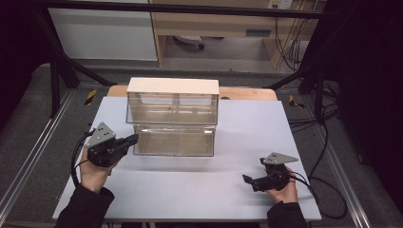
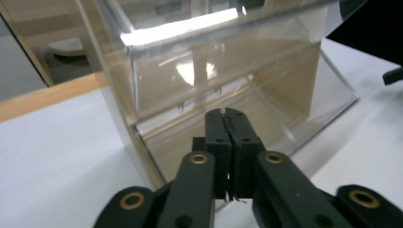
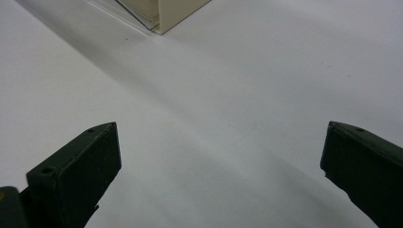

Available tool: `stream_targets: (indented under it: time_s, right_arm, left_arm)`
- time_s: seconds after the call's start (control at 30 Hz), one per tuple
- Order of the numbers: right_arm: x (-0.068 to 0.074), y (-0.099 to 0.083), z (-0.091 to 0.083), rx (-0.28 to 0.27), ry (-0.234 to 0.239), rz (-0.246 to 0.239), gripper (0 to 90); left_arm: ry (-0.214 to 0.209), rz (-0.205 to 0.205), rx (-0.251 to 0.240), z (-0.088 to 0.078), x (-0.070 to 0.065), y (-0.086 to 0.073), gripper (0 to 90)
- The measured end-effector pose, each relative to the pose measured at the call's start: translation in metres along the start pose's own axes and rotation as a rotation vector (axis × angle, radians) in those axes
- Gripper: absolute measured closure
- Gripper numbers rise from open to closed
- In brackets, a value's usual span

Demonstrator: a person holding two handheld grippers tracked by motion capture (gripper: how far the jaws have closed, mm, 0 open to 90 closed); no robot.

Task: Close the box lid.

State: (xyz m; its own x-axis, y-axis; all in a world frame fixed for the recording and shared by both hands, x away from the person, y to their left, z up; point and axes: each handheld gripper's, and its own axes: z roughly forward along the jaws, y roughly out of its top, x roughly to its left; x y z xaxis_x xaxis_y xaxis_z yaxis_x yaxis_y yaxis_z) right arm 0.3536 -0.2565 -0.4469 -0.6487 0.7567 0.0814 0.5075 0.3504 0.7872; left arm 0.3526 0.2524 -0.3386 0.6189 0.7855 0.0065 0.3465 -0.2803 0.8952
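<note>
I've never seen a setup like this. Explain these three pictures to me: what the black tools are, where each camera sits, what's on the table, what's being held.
There is no robot: a person holds a two-jaw gripper in each hand. The high view looks down from above the person's side of the table. The left gripper points at a clear box with a pale top panel. The right gripper hovers over bare table. The other two pictures come from cameras riding on the grippers, looking along their jaws. The left gripper's jaws are shut together right in front of the box, holding nothing. The right gripper's jaws stand wide open, also holding nothing.
</note>
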Motion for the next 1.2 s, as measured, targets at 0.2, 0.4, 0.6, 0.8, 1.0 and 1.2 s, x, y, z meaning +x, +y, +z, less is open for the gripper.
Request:
stream_targets:
  time_s: [0.2,0.4,0.6,0.8,1.0,1.2]
  right_arm:
    - [0.0,0.0,0.0,0.0,0.001,0.001,0.4]
    - [0.0,0.0,0.0,0.002,0.004,0.004,0.4]
    - [0.0,0.0,0.0,0.002,0.003,0.006,0.4]
    - [-0.001,-0.001,0.001,0.003,0.002,0.002,0.4]
    - [-0.001,-0.001,0.0,0.0,0.009,0.007,0.4]
    - [-0.001,-0.002,0.0,0.0,0.013,0.012,0.4]
  left_arm:
    - [0.003,-0.007,0.045,-0.004,0.01,-0.021,66.4]
    - [0.002,0.005,0.084,-0.004,0.017,-0.039,41.2]
    - [-0.003,-0.011,0.108,-0.002,0.024,-0.061,25.0]
    - [0.012,-0.024,0.141,0.001,0.029,-0.082,13.1]
    - [0.017,-0.012,0.191,0.008,0.033,-0.099,9.8]
    - [0.012,-0.017,0.208,0.011,0.034,-0.104,8.4]
